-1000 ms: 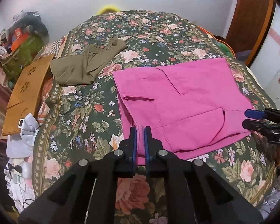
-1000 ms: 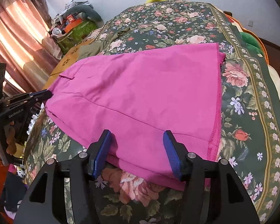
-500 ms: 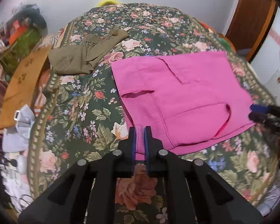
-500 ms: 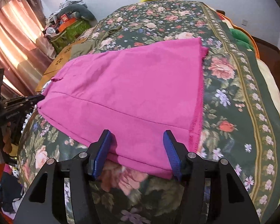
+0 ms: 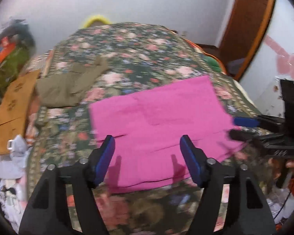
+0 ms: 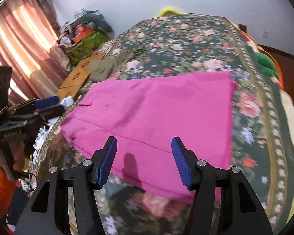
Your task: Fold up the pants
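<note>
Your bed (image 5: 139, 45) fills both views, covered with a dark floral bedspread (image 6: 186, 39). On its near part lie the pink pants (image 5: 162, 117), folded into a flat, roughly rectangular stack with the edges fairly well lined up; the front edge sits close to the bed's near side. Further back and to the left, well apart from the pink stack, you have a folded olive garment (image 5: 66, 90) lying on the bedspread. Beside the bed on that side is a brown cardboard piece (image 5: 11, 105), partly blurred.

Your left claw (image 5: 147, 160) hangs above the near edge of the pants with its jaws opening; the fabric is seen between the blue pads but neither pad touches it. Your right claw (image 6: 144, 160) is spread as well, poised over the front edge of the pants, gripping nothing, its shadow falling on the cloth.
</note>
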Demonstrator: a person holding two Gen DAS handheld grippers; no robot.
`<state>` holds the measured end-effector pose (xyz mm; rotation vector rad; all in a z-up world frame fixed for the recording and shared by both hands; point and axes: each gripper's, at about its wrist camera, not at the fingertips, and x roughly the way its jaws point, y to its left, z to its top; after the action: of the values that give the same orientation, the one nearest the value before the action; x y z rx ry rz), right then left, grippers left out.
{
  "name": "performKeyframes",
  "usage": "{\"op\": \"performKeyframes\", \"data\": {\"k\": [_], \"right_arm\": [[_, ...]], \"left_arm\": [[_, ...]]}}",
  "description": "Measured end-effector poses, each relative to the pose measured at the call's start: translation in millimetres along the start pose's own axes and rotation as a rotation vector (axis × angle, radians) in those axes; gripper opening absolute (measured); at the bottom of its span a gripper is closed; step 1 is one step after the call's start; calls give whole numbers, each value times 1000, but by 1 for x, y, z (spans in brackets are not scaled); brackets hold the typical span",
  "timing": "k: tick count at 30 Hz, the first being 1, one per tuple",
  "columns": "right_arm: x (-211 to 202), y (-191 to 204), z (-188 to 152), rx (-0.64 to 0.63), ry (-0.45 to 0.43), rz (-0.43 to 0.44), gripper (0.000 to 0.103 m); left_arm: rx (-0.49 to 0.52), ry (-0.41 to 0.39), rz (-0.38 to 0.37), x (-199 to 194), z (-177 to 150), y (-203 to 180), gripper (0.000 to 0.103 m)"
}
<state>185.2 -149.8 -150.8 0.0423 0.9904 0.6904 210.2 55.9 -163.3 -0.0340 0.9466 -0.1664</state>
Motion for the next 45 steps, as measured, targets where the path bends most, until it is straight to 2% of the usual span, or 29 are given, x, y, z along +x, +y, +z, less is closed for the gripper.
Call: {"op": "performKeyframes", "data": {"k": [2, 5, 7, 8, 11, 19, 26, 29, 32, 35, 40, 45], "right_arm": [[10, 4, -1, -15, 19, 7, 56], [27, 8, -7, -35, 71, 0, 56], [33, 4, -14, -37, 85, -2, 65], [31, 1, -15, -35, 79, -11, 67], [25, -8, -18, -23, 81, -23, 68], [12, -33, -31, 47, 86, -49, 68], [-2, -52, -44, 87, 89, -86, 68], [-5, -52, -45, 75, 94, -96, 68], [-6, -50, -41, 64, 102, -103, 68], [-10, -50, -32, 58, 85, -81, 68], [-21, -51, -5, 32, 9, -106, 68], [-18, -64, 25, 18, -44, -156, 68]], "left_arm": [[21, 34, -24, 15, 0, -13, 71], [53, 93, -6, 41, -7, -24, 71], [71, 117, 27, 54, -14, -23, 74], [82, 99, 35, 56, -18, -22, 77], [76, 75, 47, 54, -22, -14, 87], [-4, 83, 20, 35, -36, 17, 87], [-35, 95, 96, 21, -51, 35, 87], [-74, 107, 74, 18, -55, 46, 87], [-123, 114, 51, 14, -49, 52, 87], [-131, 76, 76, 6, -34, 55, 87], [-124, 11, 130, 3, 2, 65, 87], [-154, 3, 129, 21, 35, 84, 87]]}}
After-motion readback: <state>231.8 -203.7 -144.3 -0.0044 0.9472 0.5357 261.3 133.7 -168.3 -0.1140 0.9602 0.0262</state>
